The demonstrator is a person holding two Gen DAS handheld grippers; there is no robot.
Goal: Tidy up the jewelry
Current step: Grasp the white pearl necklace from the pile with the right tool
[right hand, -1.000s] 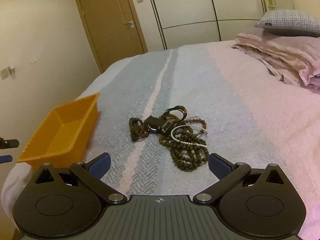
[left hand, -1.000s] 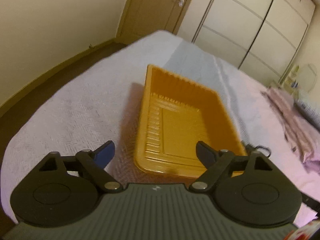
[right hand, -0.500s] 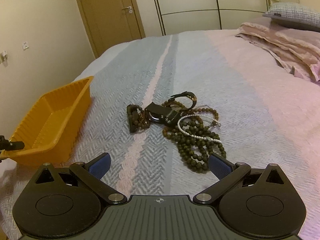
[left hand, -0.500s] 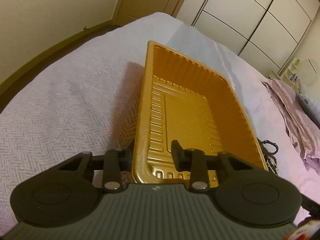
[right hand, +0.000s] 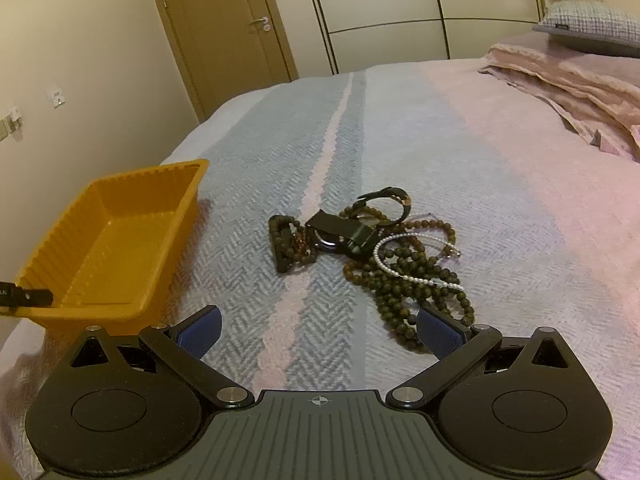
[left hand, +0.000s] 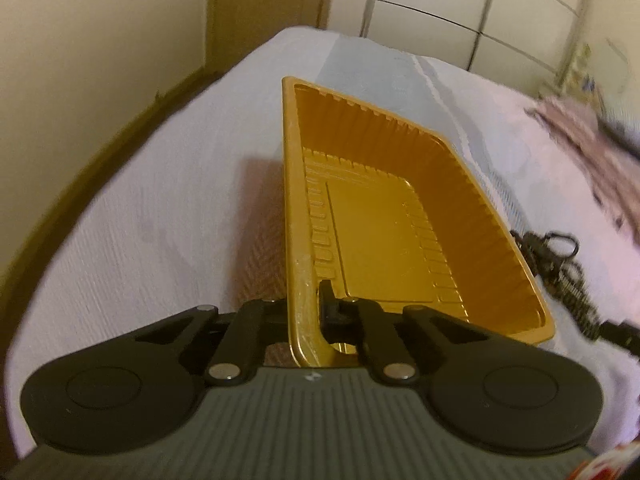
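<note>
An orange plastic tray (left hand: pixel 289 184) lies on the bed with nothing inside it. My left gripper (left hand: pixel 306 304) is closing on the tray's near left corner, one finger outside the wall and one inside, both pads pressed to it. One left finger (right hand: pixel 28 298) shows at the tray (right hand: pixel 112 232) in the right wrist view. A tangled jewelry pile (right hand: pixel 372 248) lies on the bedspread: dark bead strands, a pearl strand (right hand: pixel 416 278), a black watch (right hand: pixel 340 232) and a bead bracelet (right hand: pixel 286 244). My right gripper (right hand: pixel 318 326) hangs open just short of the pile, holding nothing.
A folded pink blanket (right hand: pixel 568 92) and a grey pillow (right hand: pixel 592 28) lie at the far right of the bed. The bed's edge drops to the floor left of the tray. A door (right hand: pixel 224 28) and white wardrobe (right hand: pixel 400 8) stand beyond the bed.
My left gripper moved up to the tray and closed on its near left corner. My right gripper came lower and closer to the jewelry, then held still.
</note>
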